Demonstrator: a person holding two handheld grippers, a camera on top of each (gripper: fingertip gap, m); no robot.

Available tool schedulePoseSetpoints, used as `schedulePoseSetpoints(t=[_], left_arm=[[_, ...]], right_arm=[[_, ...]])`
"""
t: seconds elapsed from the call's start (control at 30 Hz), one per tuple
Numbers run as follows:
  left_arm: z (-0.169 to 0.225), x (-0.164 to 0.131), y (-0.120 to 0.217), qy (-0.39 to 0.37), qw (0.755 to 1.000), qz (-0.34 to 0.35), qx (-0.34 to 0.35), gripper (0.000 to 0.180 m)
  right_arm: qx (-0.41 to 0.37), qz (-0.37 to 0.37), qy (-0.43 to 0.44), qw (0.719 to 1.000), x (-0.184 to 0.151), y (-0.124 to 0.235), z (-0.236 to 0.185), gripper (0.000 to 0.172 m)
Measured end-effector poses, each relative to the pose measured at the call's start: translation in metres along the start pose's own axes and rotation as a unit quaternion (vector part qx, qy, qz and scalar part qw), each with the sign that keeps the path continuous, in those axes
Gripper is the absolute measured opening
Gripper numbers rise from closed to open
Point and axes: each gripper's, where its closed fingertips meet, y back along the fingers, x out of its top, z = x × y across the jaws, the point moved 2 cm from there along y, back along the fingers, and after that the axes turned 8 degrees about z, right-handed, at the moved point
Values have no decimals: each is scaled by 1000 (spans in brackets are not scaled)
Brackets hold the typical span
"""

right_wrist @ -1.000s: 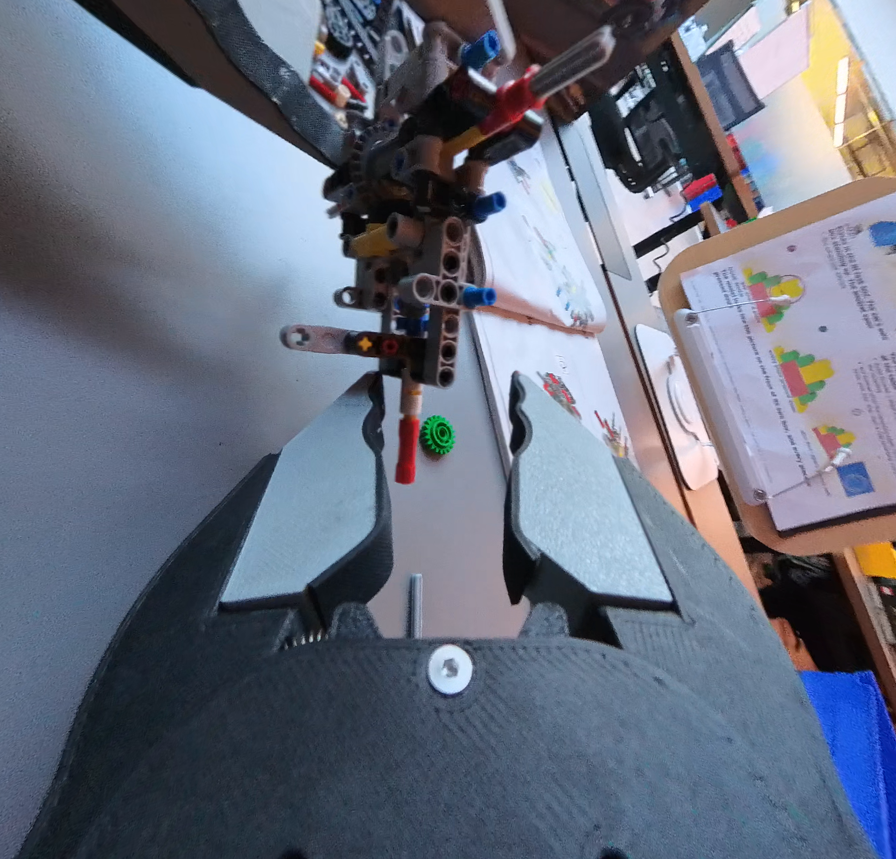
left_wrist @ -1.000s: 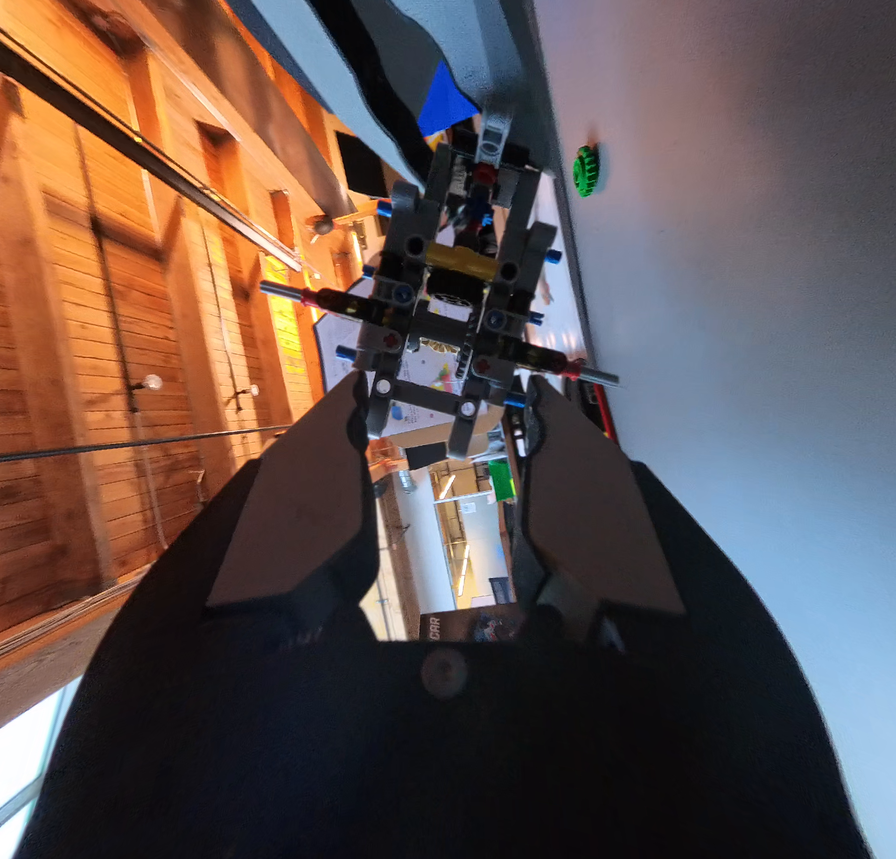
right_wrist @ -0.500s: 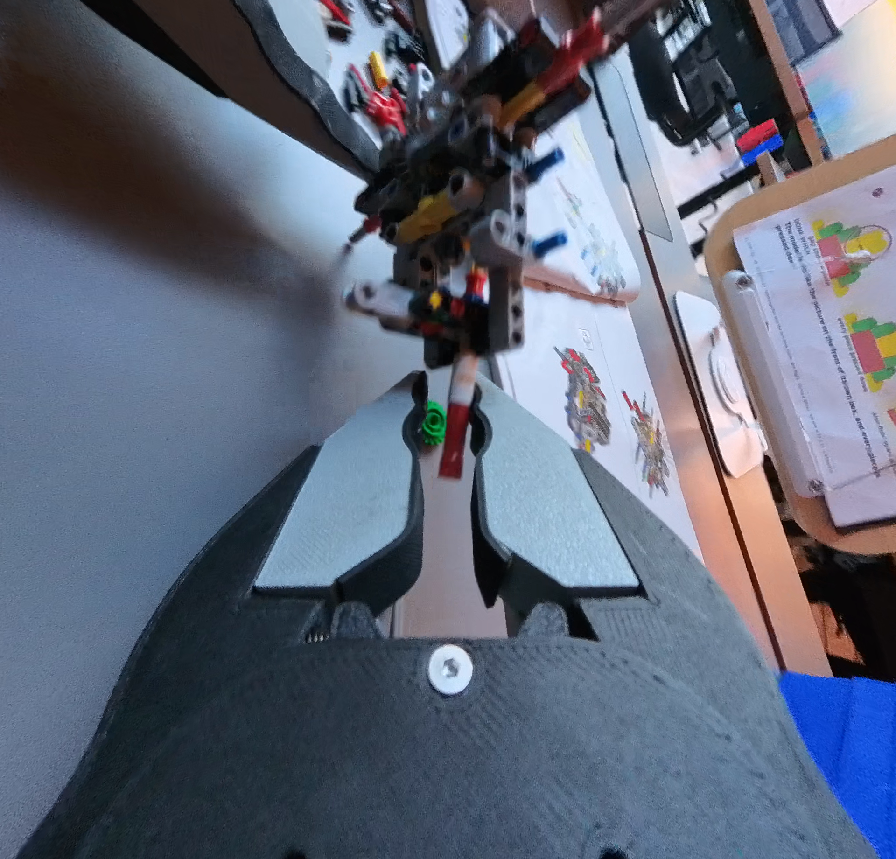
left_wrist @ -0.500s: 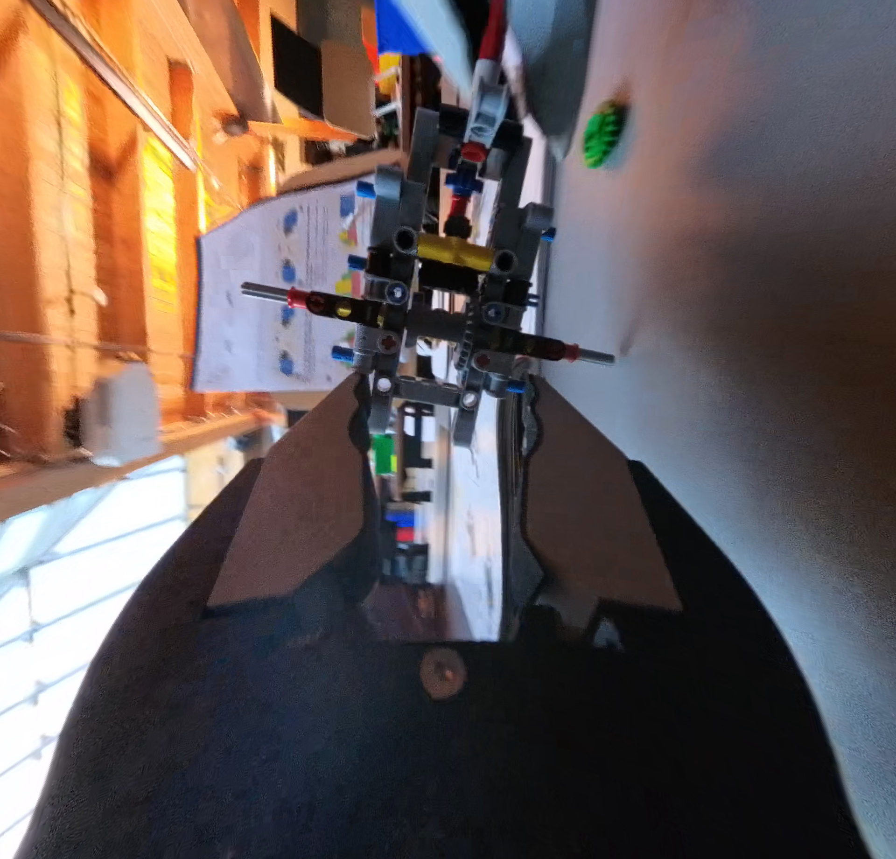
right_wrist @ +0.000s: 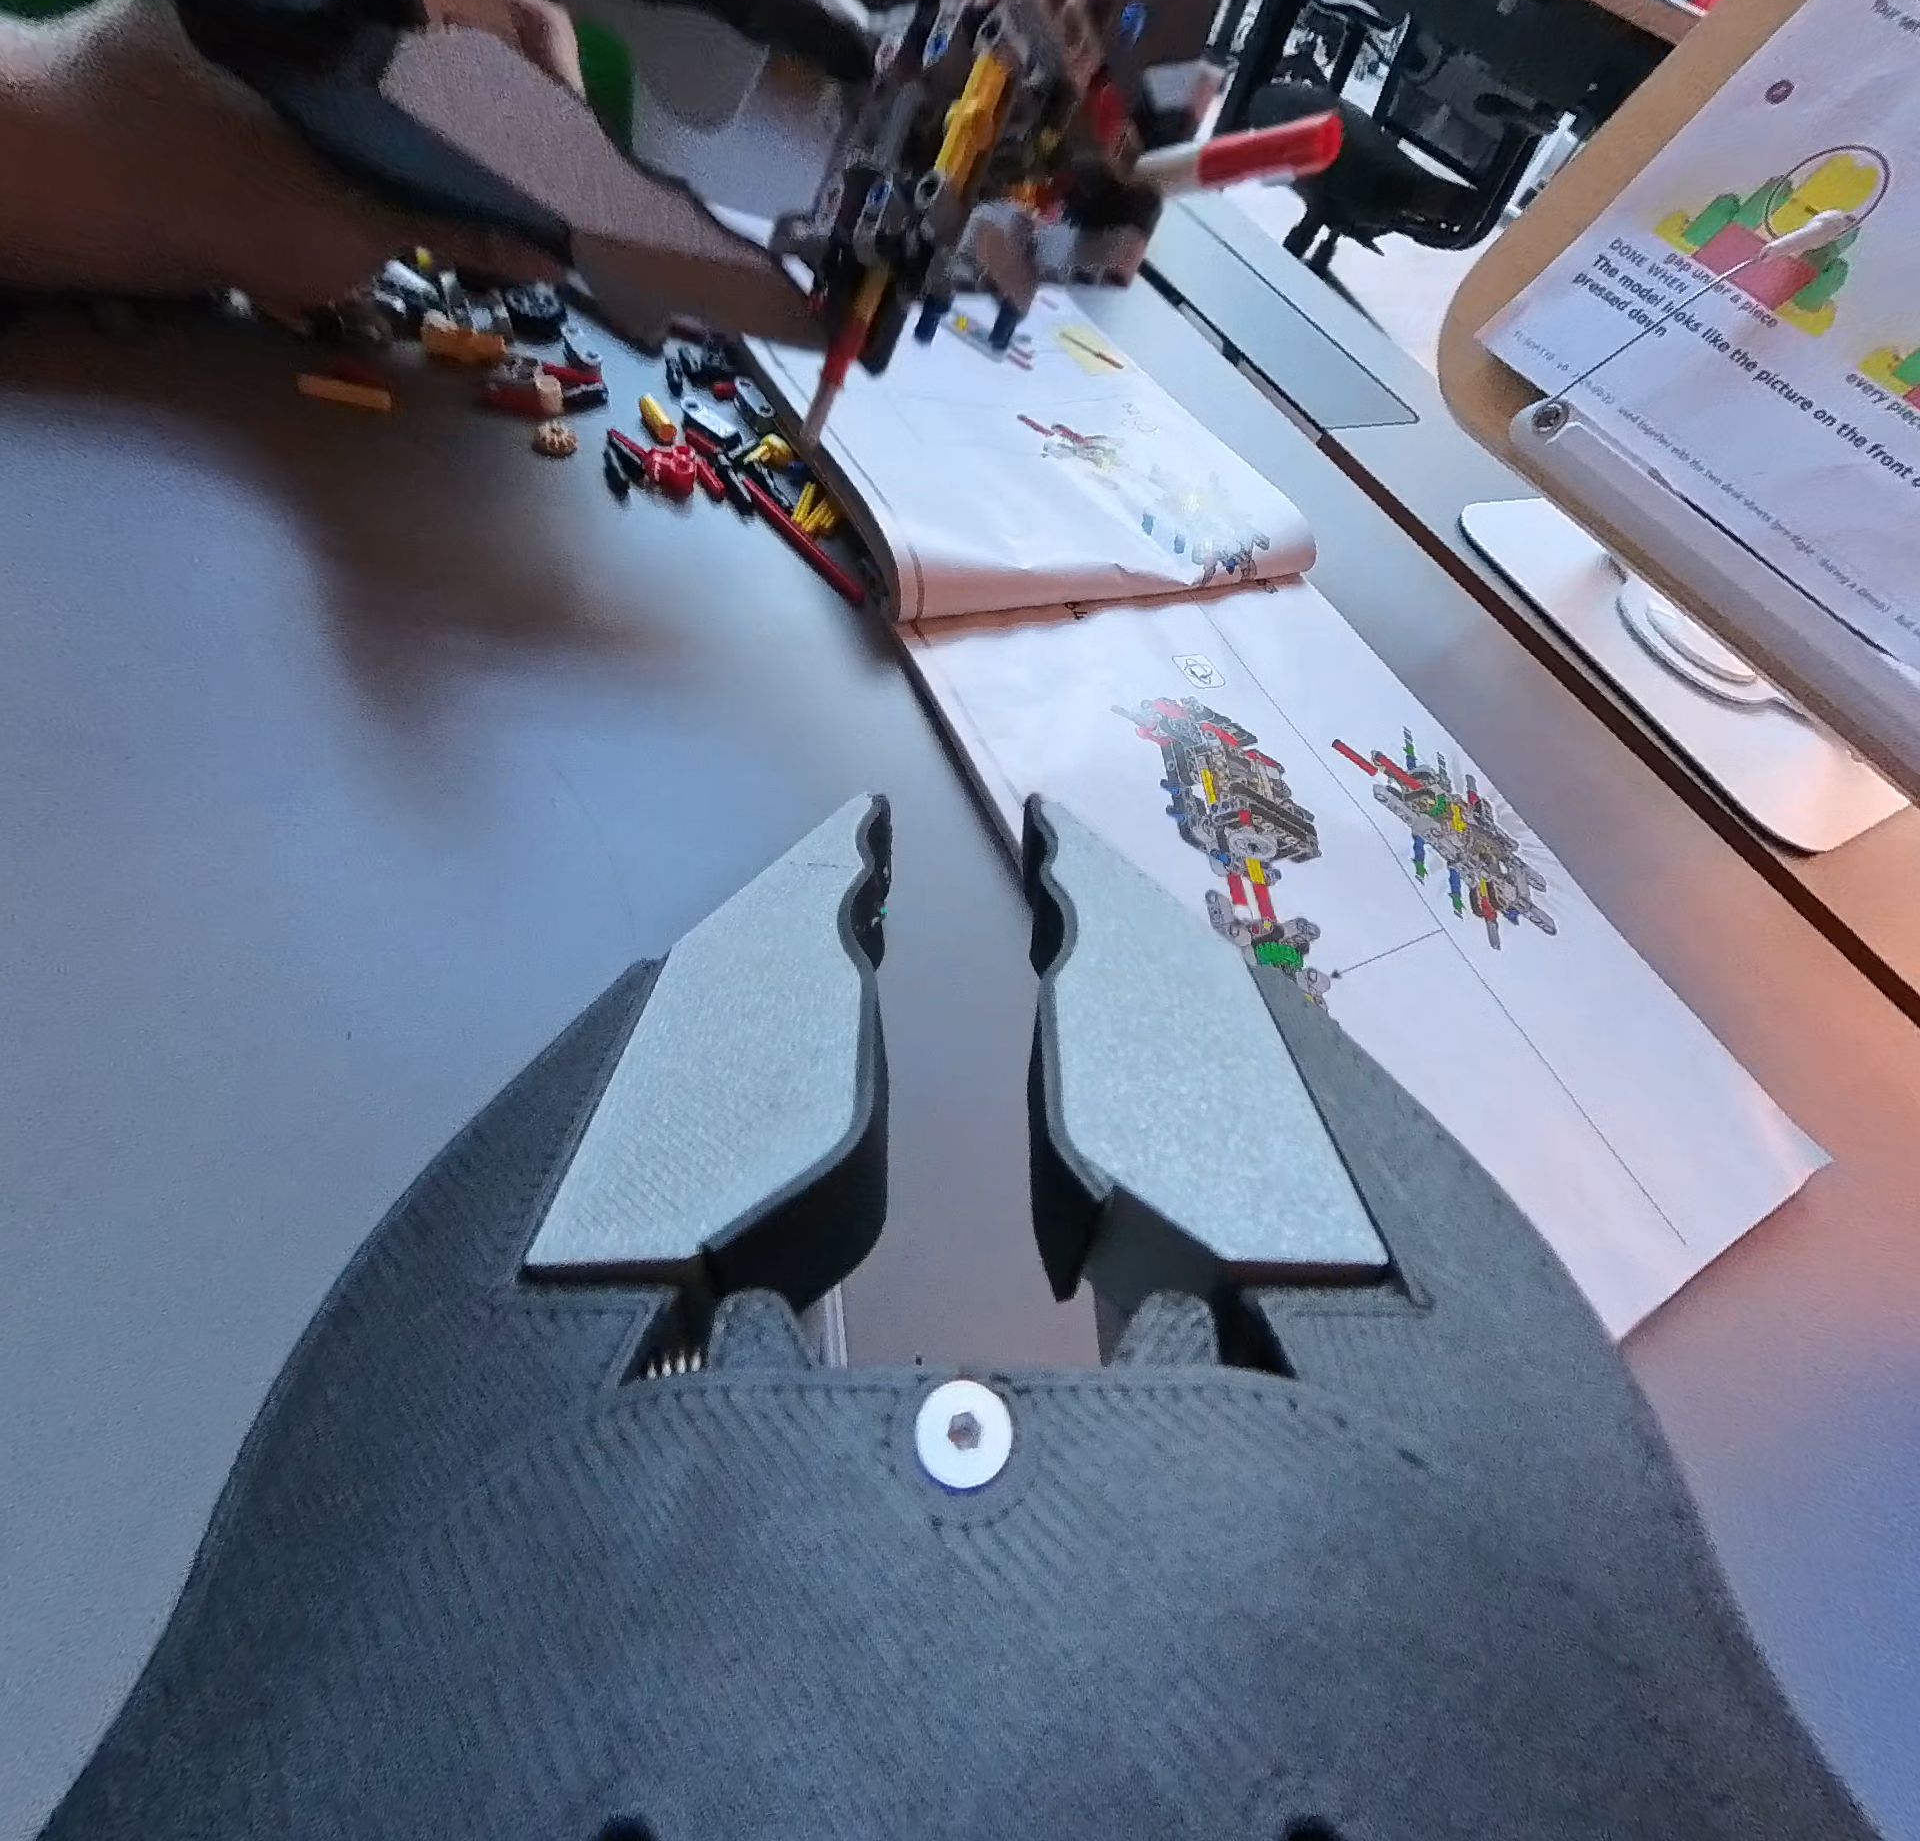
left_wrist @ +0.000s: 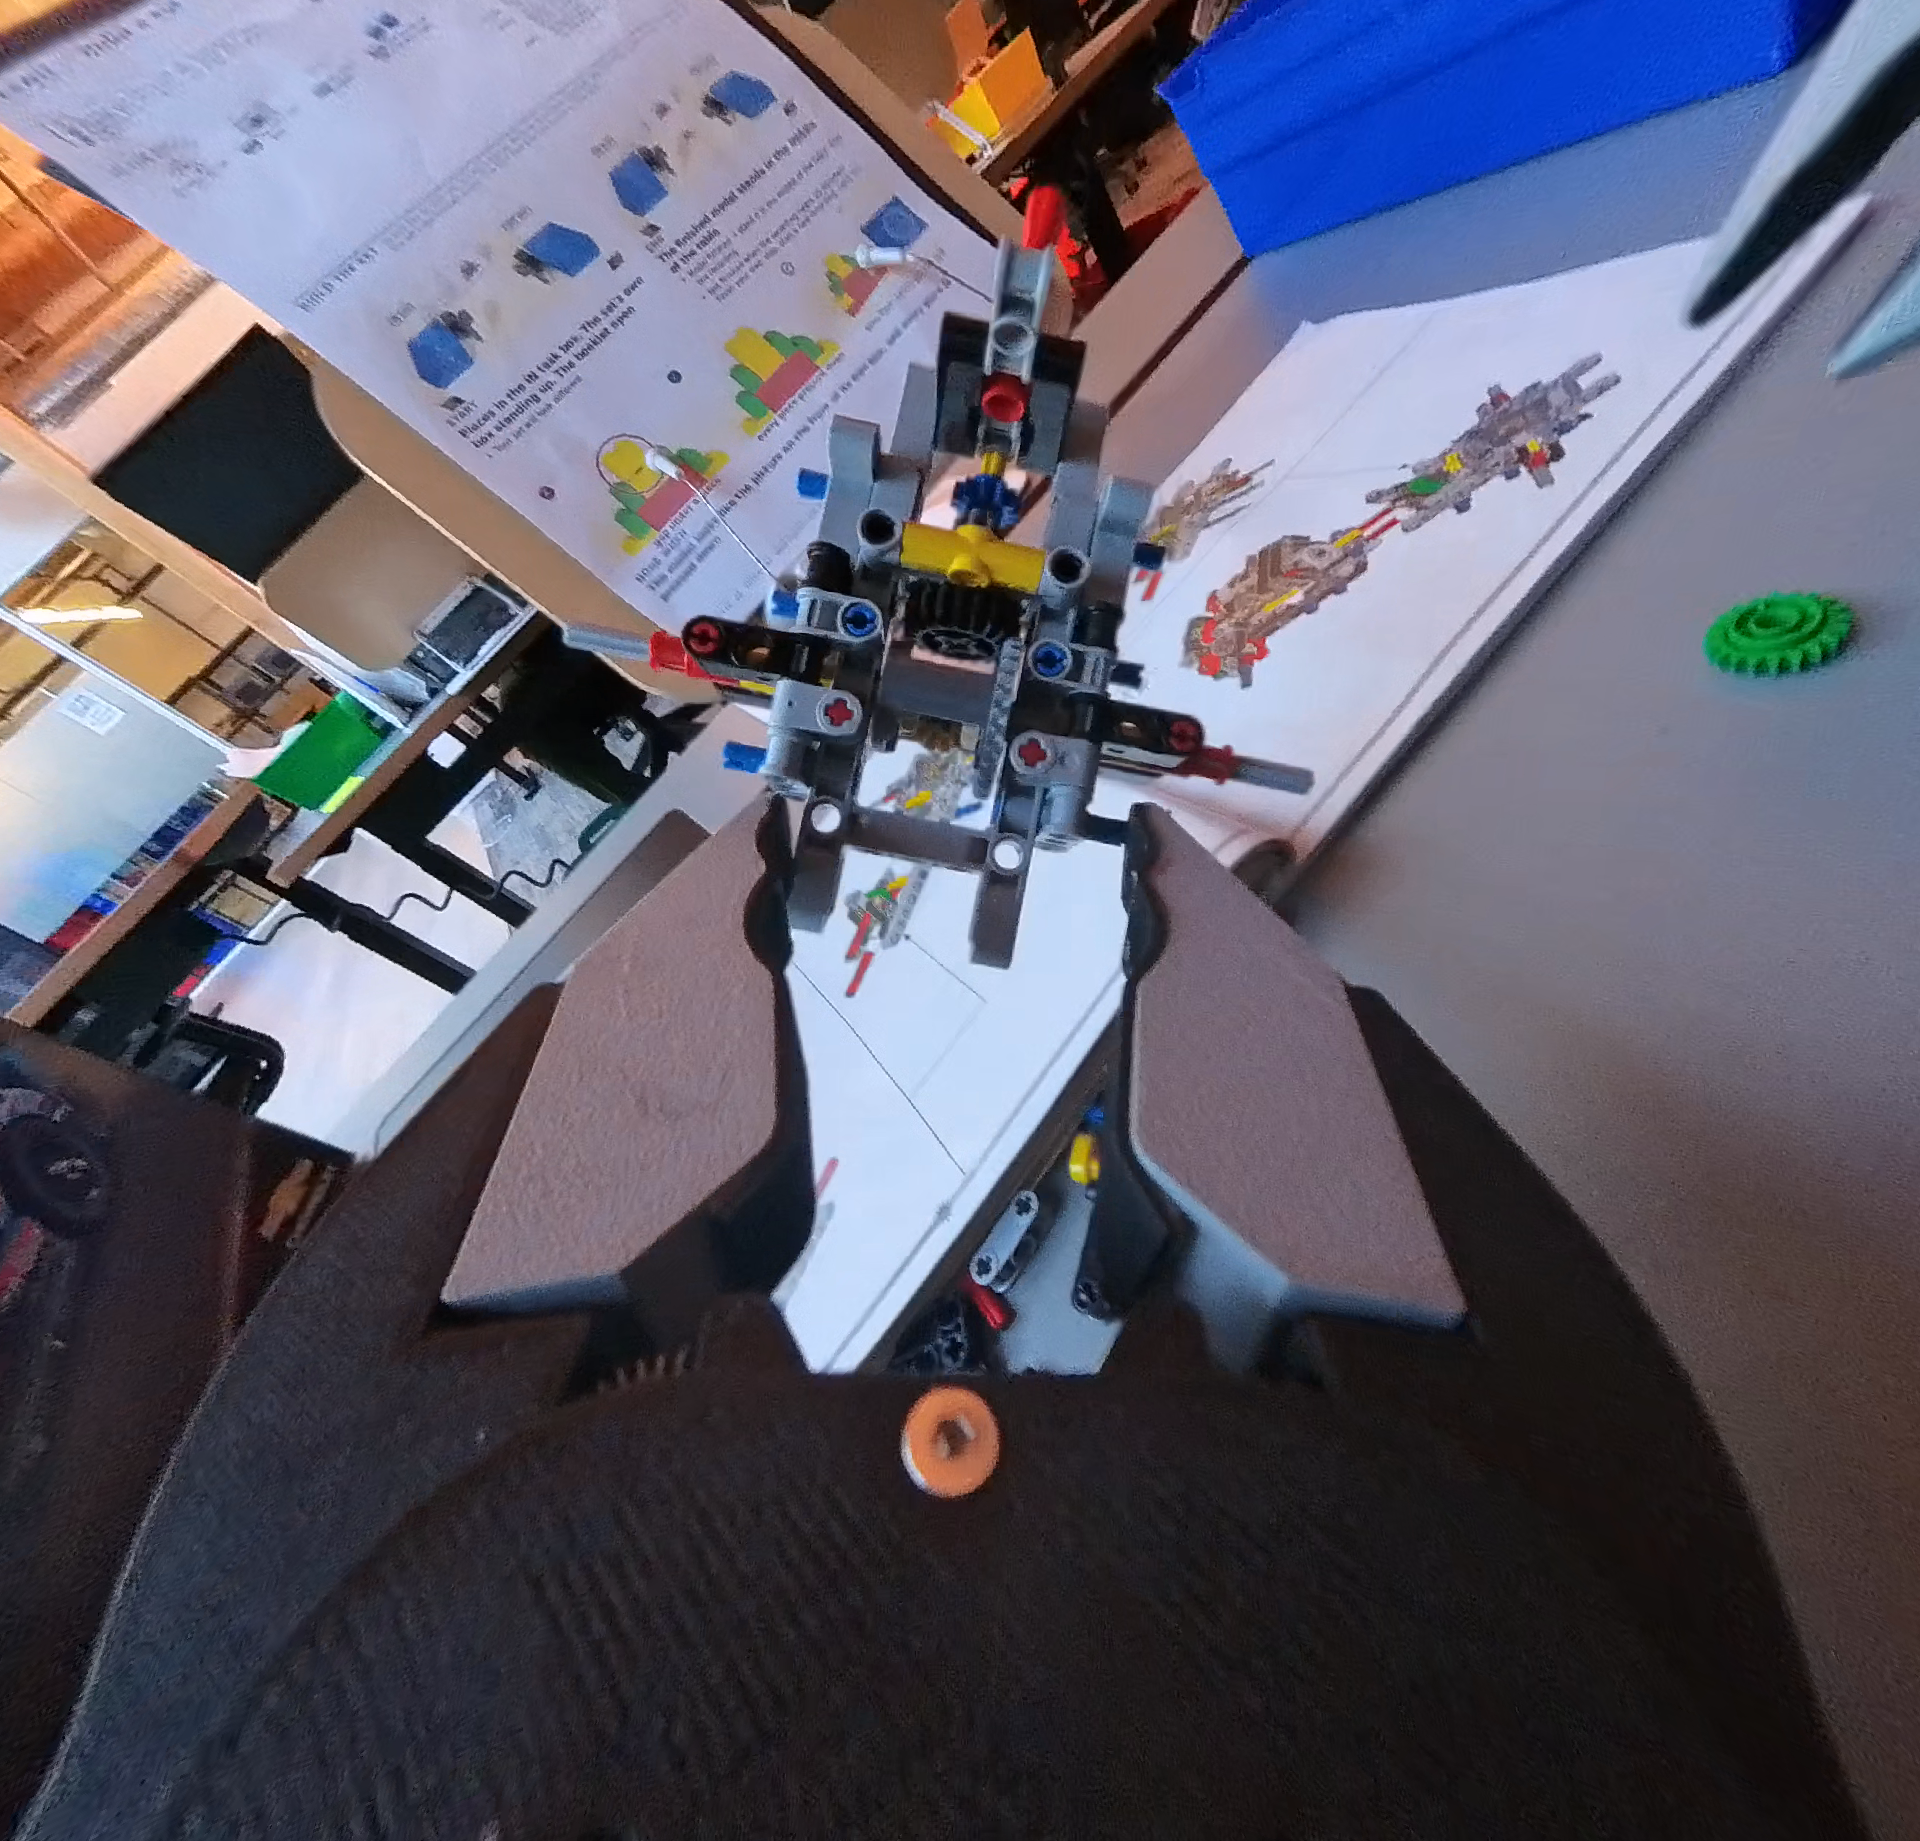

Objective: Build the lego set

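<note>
Grey worktop [right_wrist: 312, 752], seen from both wrist views. At its far edge stands a wooden board carrying a printed instruction sheet [left_wrist: 520, 181]; a blue bin [left_wrist: 1507, 56] sits at the back of the surface. An open building booklet [right_wrist: 1351, 1012] lies flat on the worktop, its pages showing coloured assembly drawings.

Left gripper [left_wrist: 951, 835]: jaws set wide and clenched on a brick model [left_wrist: 956, 628], which is held clear of the worktop above the booklet. One fingertip bears on the model's left grey leg and the other on its lower right corner. The model is a grey and black frame with a yellow crosspiece, blue and red pins, and an axle projecting to either side.

Right gripper [right_wrist: 956, 846]: jaws released, a narrow gap between the fingertips with nothing in it, low over bare worktop just beside the booklet's near edge, well apart from the model.

A scatter of loose parts [right_wrist: 675, 441], red, black, yellow and tan, lies beside the booklet's spine. A single green gear [left_wrist: 1779, 633] lies alone on the worktop to the right of the booklet
</note>
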Motion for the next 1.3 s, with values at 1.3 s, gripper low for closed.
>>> schedulePoseSetpoints(t=[1.3], left_arm=[[2,-14,77,155,970,-47,-183,61]], right_arm=[[243,-84,161,953,23,-88,-175,5]])
